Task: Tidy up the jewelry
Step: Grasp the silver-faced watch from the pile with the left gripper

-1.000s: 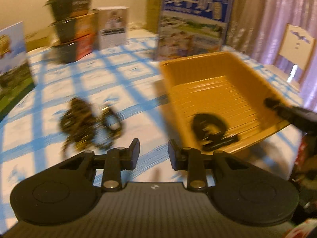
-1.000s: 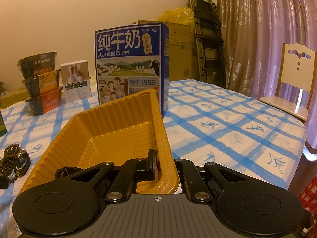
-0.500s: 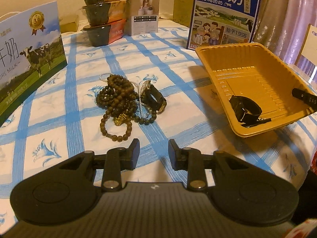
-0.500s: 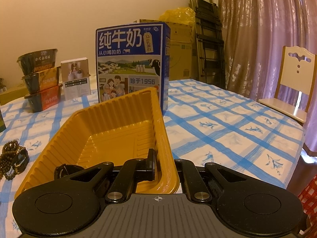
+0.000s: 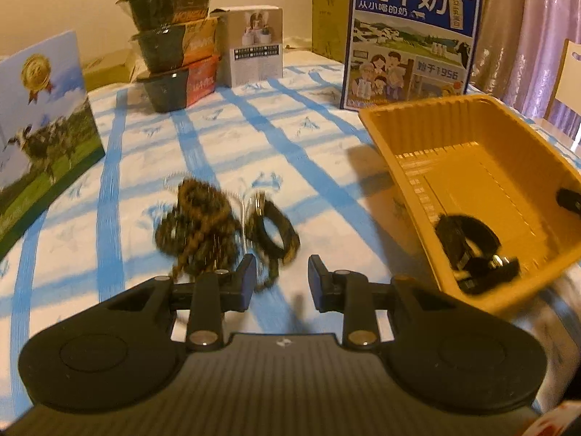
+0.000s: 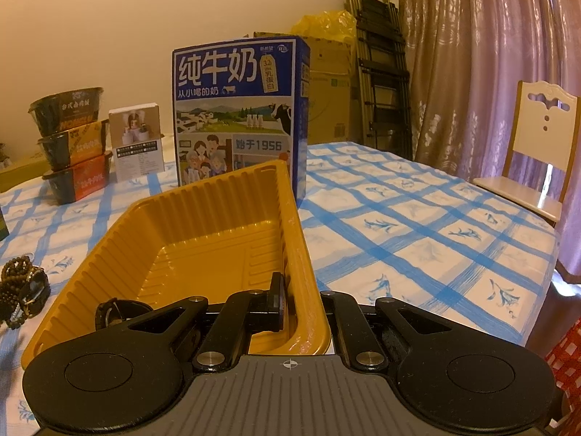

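A pile of brown bead strings [image 5: 198, 225] lies on the blue-checked cloth with a black watch [image 5: 276, 230] touching its right side. My left gripper [image 5: 281, 279] is open and empty, just in front of the pile. A yellow tray [image 5: 385, 134] sits to the right with a black watch [image 5: 470, 243] inside. My right gripper [image 6: 301, 299] is shut on the yellow tray's near right wall [image 6: 303, 269], one finger inside and one outside. The tray's watch [image 6: 116, 310] and the bead pile [image 6: 20, 287] also show in the right wrist view.
A blue milk carton [image 5: 410, 36] stands behind the tray. Stacked noodle bowls [image 5: 174, 61] and a small white box [image 5: 256, 45] stand at the back. Another milk box [image 5: 40, 123] stands at the left. A chair [image 6: 537, 167] is beyond the table's right edge.
My left gripper has moved forward and lower toward the bead pile, which now looks nearer and blurred. The right gripper and tray have hardly moved.
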`<state>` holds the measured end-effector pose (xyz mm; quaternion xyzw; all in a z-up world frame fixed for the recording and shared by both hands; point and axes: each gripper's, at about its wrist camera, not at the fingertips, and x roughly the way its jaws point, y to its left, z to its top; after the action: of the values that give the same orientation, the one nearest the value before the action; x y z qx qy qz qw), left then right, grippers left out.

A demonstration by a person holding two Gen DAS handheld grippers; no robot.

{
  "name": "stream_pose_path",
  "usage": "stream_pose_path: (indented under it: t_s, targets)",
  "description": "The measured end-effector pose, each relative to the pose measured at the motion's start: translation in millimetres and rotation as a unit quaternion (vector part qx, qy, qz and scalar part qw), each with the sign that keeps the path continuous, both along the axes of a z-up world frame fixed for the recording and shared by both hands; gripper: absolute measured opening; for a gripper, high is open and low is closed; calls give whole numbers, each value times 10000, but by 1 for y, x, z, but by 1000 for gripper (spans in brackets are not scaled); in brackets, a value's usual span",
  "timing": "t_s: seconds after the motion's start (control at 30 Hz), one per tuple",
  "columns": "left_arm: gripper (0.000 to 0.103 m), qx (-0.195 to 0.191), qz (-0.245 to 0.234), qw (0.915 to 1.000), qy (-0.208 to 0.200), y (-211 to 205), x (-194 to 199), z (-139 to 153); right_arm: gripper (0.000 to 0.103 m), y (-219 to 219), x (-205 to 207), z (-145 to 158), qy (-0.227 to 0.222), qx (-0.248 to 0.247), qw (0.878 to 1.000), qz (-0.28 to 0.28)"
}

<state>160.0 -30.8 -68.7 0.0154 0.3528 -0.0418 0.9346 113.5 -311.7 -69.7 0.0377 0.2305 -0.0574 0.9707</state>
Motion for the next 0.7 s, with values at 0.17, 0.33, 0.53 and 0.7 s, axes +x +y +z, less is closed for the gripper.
stream_pose_path:
  t_s: [0.17,0.33,0.53,0.7]
  targets:
    - [27,163,18,9998,-63,-1,26,-4,8,1,1,0,0,11,10000,-2]
    - [27,293,61,9995,-63,0,45,-10,8,-2,3,-2,19,10,10000,-15]
    - [24,396,61,9992,-42,-2,65,-17,8,-1,6,-3,49,7,10000,-24]
    - [19,570,41,9984,-4,-6,76,-25,8,-1,7,-3,52,11,10000,-25]
